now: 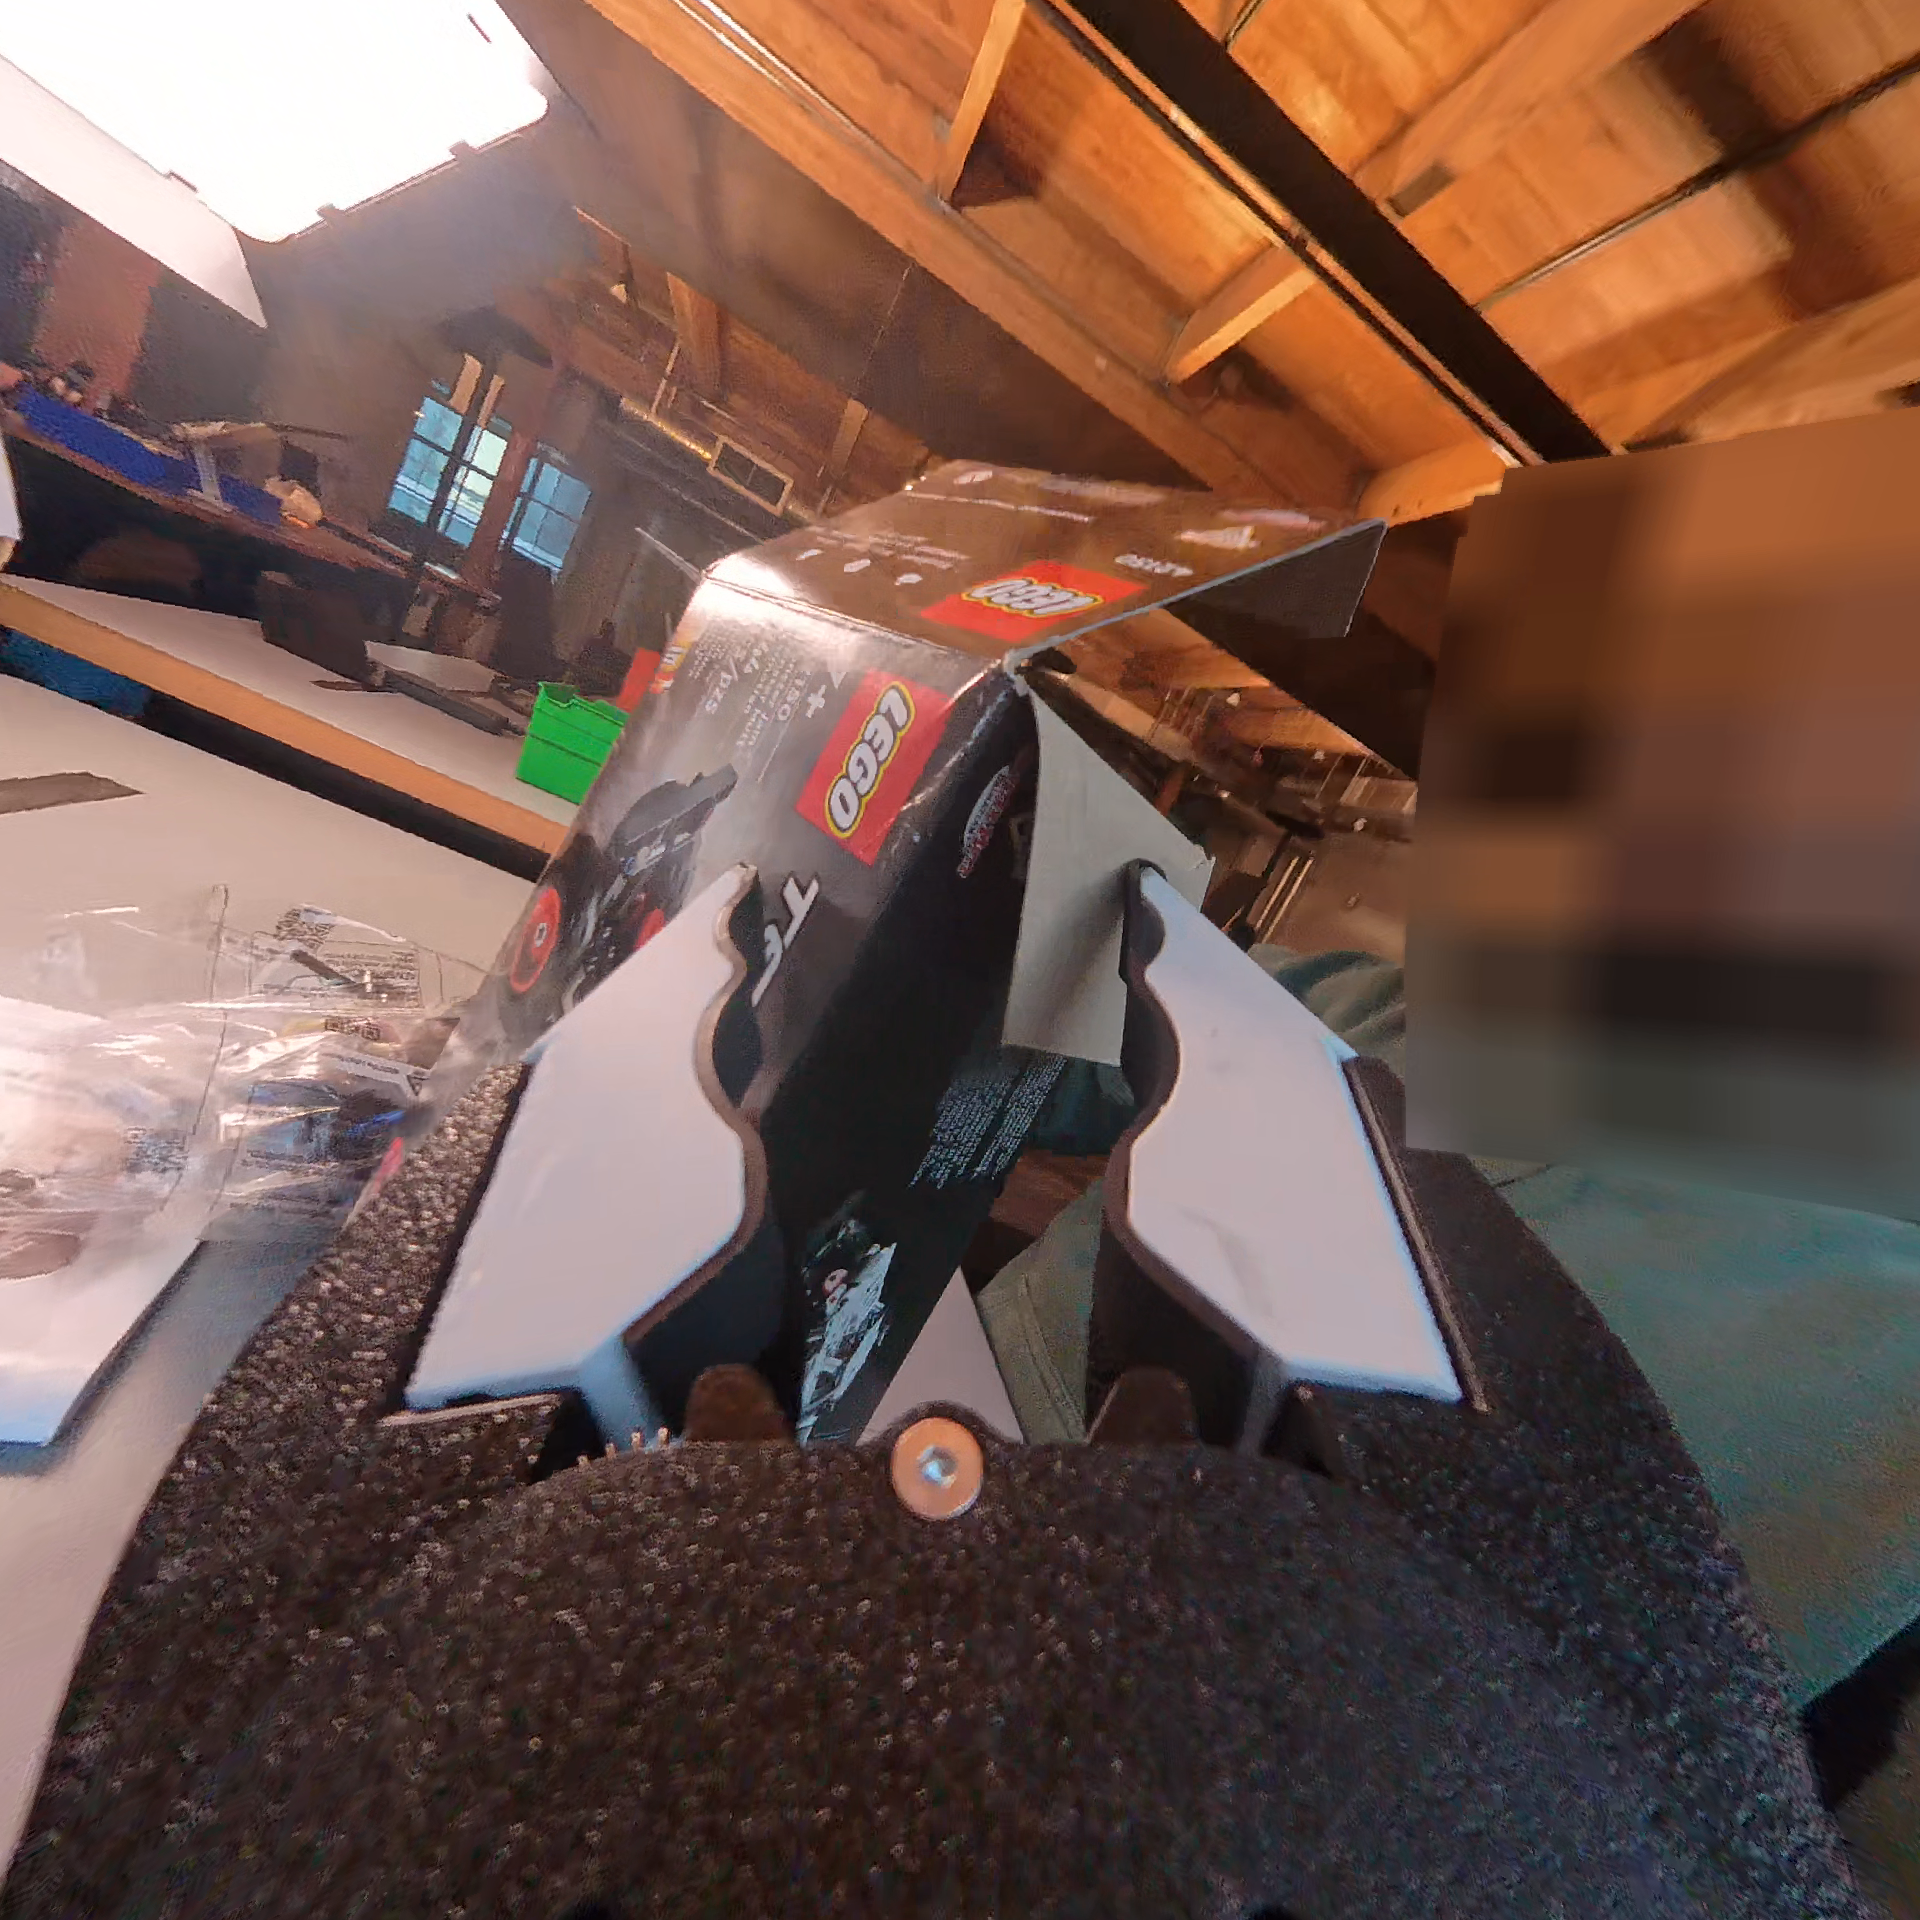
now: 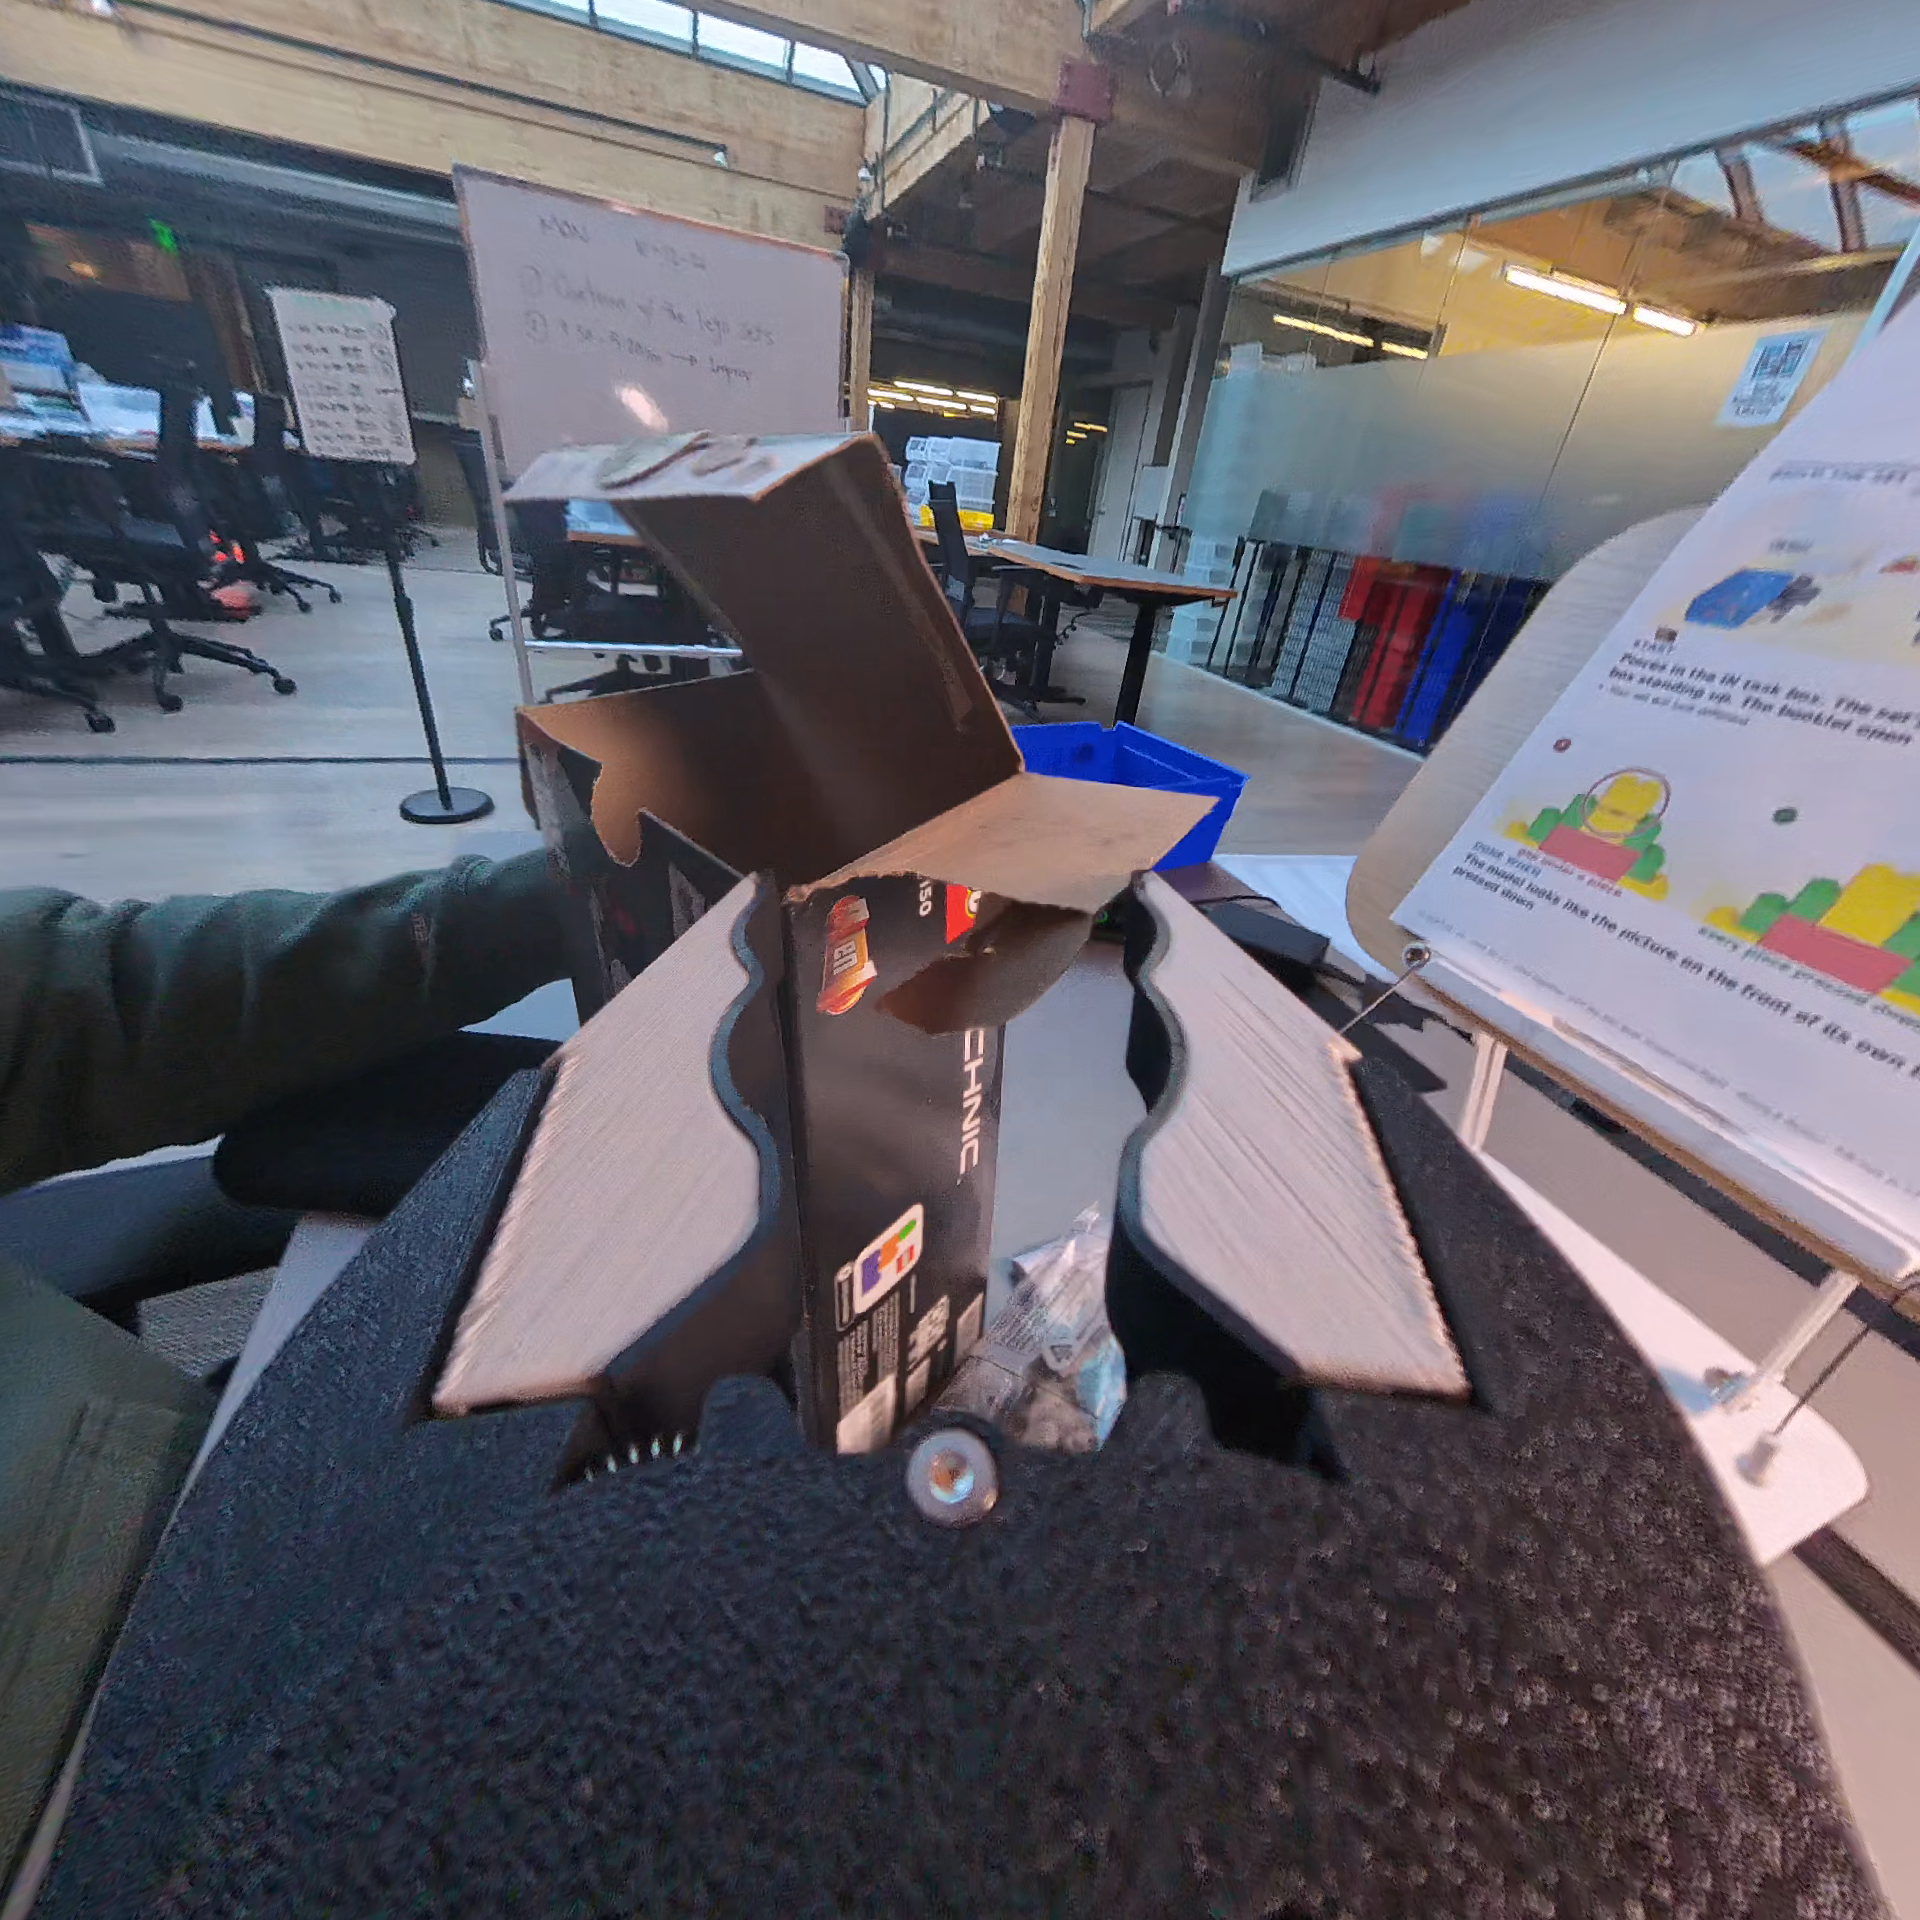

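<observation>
The left gripper (image 1: 940, 883) has its fingers spread wide, and a black toy box (image 1: 831, 790) sits tilted between them; the left finger lies against the printed face and the right fingertip touches a pale inner flap (image 1: 1081, 883), but whether the fingers truly squeeze the box cannot be told. The box's lower end is hidden behind the gripper's dark body. To the left, clear plastic bags (image 1: 239, 1039) of small parts lie on a white table (image 1: 260, 831), blurred and partly cut off by the edge, with a paper sheet (image 1: 62, 1351) under them. A green bin (image 1: 566, 738) stands farther back. A mosaic patch covers much of the right side, with a green sleeve (image 1: 1662, 1351) below it. In the right wrist view, the right gripper (image 2: 951, 894) is also spread wide, the same box (image 2: 883, 1143) standing upright between its fingers with brown top flaps (image 2: 831, 644) open; the left finger touches the box's side, the right finger stands apart from it. A small clear bag (image 2: 1060, 1340) shows near the base, half hidden. A blue bin (image 2: 1132, 764) sits behind, and an instruction sheet (image 2: 1714, 831) on a stand is cut off at right.
</observation>
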`<state>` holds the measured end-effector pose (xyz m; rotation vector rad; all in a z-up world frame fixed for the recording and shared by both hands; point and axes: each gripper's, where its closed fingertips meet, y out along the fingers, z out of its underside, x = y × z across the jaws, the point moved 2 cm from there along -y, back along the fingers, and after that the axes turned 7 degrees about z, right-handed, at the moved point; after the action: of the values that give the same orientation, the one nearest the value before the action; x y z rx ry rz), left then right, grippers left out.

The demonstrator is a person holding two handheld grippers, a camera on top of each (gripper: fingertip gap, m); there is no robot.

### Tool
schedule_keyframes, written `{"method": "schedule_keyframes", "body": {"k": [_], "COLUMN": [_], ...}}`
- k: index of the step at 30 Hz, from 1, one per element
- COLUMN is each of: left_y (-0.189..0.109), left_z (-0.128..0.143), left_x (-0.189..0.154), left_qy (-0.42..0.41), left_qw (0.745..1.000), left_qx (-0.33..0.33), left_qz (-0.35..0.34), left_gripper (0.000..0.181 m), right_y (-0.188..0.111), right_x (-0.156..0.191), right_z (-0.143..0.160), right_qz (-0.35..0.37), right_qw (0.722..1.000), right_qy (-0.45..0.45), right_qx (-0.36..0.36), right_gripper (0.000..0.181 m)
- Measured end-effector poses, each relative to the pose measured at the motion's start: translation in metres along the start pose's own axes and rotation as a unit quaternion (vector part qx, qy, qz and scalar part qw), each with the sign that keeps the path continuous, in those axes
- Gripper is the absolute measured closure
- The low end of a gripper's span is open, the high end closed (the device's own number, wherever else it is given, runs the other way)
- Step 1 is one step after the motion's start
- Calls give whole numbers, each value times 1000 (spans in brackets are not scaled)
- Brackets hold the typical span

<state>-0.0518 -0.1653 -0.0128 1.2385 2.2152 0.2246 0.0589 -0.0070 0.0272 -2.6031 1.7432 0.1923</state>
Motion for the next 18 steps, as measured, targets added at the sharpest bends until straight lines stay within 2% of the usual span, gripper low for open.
{"method": "schedule_keyframes", "body": {"k": [3,6,8,9,12,14,16,18], "left_y": [-6,-4,-2,-1,0,2,2,2], "left_z": [-3,-3,-3,-4,-4,-2,-1,1], "left_x": [9,9,9,9,10,8,7,6], "left_qy": [-24,-23,-19,-16,-15,-12,-3,5], "left_qw": [999,1000,1000,1000,1000,1000,1000,1000], "left_qx": [-21,-11,-3,-3,-1,5,15,25], "left_qz": [5,15,15,12,17,22,20,17], "left_gripper": [115,115,113,113,115,116,118,120], "right_y": [4,6,6,7,17,27,30,27], "right_x": [9,15,27,38,65,51,33,21], "right_z": [5,-4,-18,-21,-3,14,18,20], "right_qz": [16,66,80,65,10,20,25,15], "right_qw": [995,968,941,928,883,855,858,870], "right_qy": [-100,-242,-328,-366,-462,-493,-472,-440], "right_qx": [22,21,8,10,83,159,202,223], "right_gripper": [94,83,84,90,104,87,75,73]}}
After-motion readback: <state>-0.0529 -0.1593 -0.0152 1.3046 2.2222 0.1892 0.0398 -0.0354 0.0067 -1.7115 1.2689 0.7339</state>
